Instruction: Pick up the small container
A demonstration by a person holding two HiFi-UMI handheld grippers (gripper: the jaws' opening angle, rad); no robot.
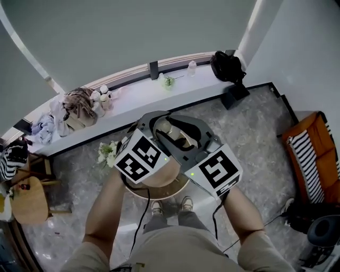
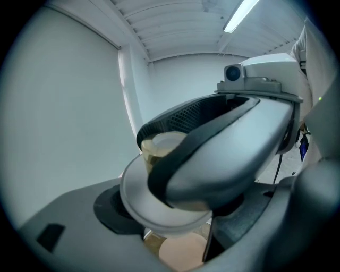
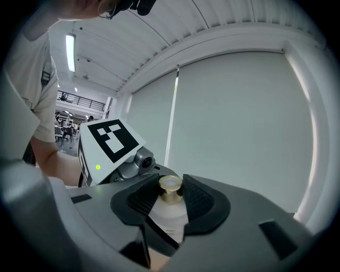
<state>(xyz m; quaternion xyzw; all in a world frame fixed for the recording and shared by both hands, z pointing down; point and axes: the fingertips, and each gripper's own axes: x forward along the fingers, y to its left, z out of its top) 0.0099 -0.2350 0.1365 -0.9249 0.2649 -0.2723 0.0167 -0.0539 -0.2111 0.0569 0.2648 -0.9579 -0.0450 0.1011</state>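
I have the small container [image 3: 171, 208], a white bottle with a gold cap [image 3: 171, 188], gripped between the ribbed black pads of my right claw [image 3: 171, 199]. My left claw [image 2: 170, 212] is closed on the same bottle from the other side, its dark pad against the broad pale body. Both claws hold it up in front of me, above a round wooden worktop [image 1: 178, 188] on the marbled floor [image 1: 255, 138].

Bright, even light off pale blinds [image 3: 234, 122], ceiling strip light [image 2: 241, 15] glowing overhead, soft faint shadows on the marbled floor [image 1: 255, 138], both gripper views fisheye-bent with black corners, nearest surfaces blurred
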